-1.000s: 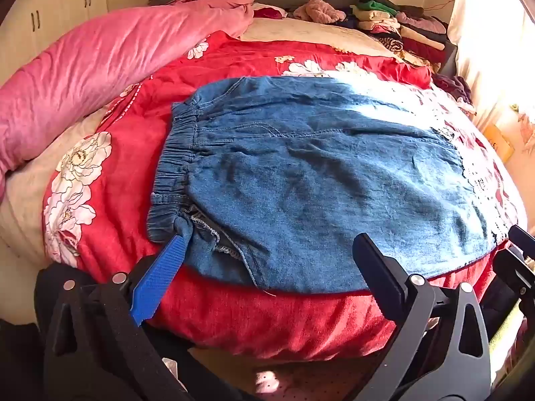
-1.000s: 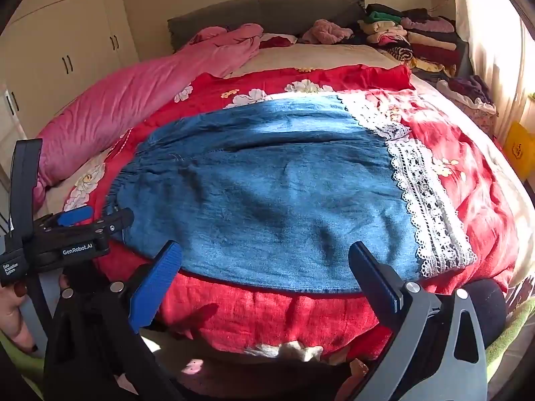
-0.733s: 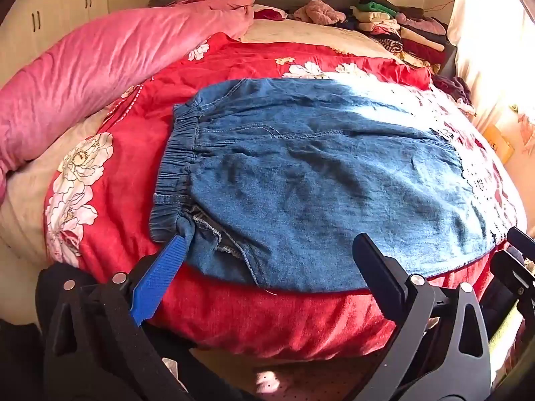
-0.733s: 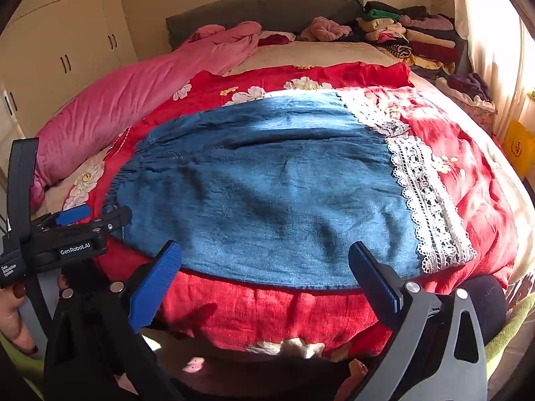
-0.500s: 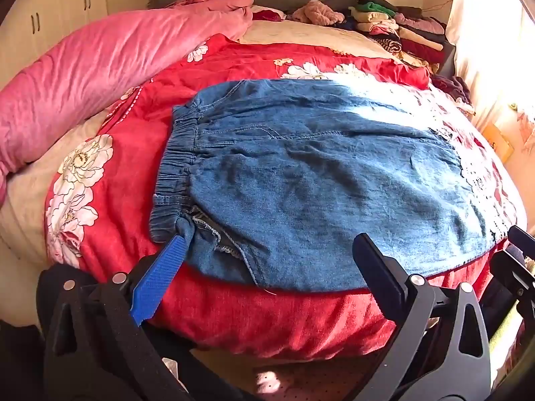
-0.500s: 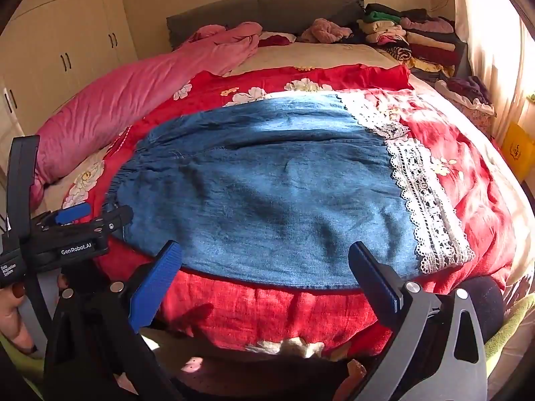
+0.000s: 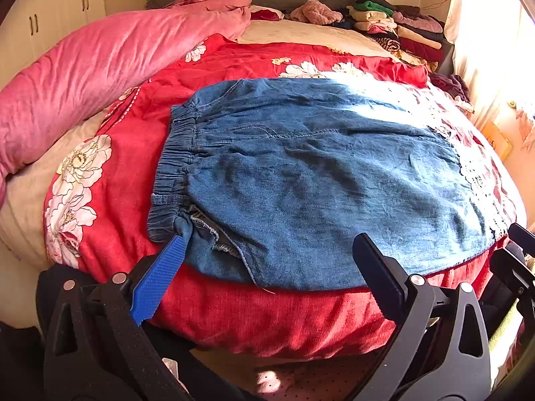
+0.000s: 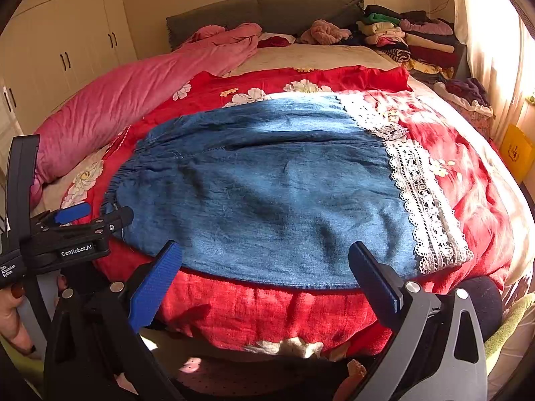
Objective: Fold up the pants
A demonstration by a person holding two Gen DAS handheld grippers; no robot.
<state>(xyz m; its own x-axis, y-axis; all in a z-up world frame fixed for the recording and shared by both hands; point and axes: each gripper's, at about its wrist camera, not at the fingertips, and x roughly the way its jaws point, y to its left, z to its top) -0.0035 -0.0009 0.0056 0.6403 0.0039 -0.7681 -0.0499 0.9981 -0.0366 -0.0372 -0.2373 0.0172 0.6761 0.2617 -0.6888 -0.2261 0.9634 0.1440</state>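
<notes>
The blue denim pants with an elastic gathered waistband and white lace-trimmed hems (image 7: 321,180) lie spread flat across the red floral quilt (image 7: 267,314) on the bed, waistband toward the left and lace hems toward the right, the near edge running along the front of the mattress. Laid out this way, both long edges are within reach for a lengthwise fold, which appears not yet begun. The left gripper (image 7: 267,260) hangs just off the near edge by the waistband corner, its fingers spread wide and holding nothing; the blue-padded finger (image 7: 157,280) sits just beside the waistband corner, though contact cannot be confirmed. The right gripper (image 8: 264,267) hovers over the near edge toward the lace end, its fingers likewise wide and empty. Placing one gripper near each end suggests the plan is to pinch the near edge at two points and carry it over evenly. A rolled pink blanket (image 7: 100,67) lies along the far left of the bed, and stacked folded clothes (image 8: 411,40) sit by the headboard, well apart from the pants.
</notes>
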